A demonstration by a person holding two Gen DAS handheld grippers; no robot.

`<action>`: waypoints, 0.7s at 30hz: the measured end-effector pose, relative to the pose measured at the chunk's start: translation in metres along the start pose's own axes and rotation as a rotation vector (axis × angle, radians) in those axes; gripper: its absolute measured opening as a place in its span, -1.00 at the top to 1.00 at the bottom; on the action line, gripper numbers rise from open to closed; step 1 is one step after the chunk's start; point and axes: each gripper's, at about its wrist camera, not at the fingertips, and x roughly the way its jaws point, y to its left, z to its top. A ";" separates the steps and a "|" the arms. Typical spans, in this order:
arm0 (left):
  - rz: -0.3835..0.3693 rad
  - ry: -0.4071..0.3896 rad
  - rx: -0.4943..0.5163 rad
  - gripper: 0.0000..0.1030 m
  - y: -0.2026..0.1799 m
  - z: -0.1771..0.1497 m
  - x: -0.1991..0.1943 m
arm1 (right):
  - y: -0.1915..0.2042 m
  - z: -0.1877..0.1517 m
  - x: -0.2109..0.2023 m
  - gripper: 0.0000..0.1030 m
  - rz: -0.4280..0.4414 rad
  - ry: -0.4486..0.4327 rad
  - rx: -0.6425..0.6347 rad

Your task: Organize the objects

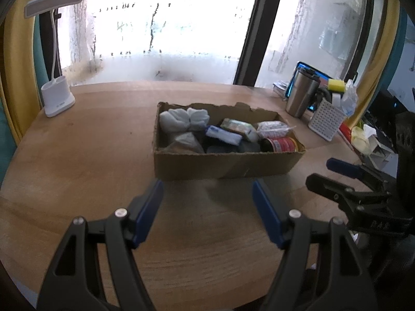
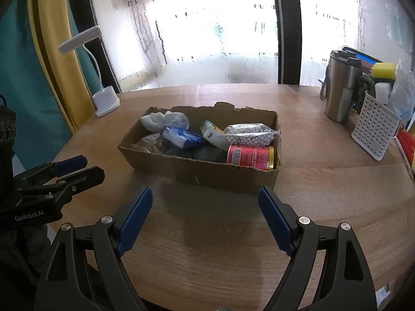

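A low cardboard box sits mid-table. In it lie white cloth bundles, a blue-white packet, a green-yellow carton, a bag of white beads, a red can on its side and dark items. My left gripper is open and empty just before the box's near wall; it also shows in the right wrist view. My right gripper is open and empty before the box; it also shows in the left wrist view.
A white desk lamp stands at the back left. At the back right stand a steel tumbler and a white perforated basket with sponges. The round wooden table ends near me.
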 end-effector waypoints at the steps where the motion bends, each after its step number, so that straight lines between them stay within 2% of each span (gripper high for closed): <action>1: -0.001 -0.001 -0.001 -0.41 0.000 -0.001 -0.002 | 0.001 -0.001 -0.001 -0.67 0.000 -0.001 0.000; 14: -0.028 -0.031 0.001 -0.41 -0.002 -0.011 -0.024 | 0.008 -0.008 -0.020 -0.67 -0.012 -0.040 -0.013; 21: -0.010 -0.029 -0.010 -0.41 -0.001 -0.012 -0.026 | 0.010 -0.010 -0.023 -0.67 -0.015 -0.043 -0.016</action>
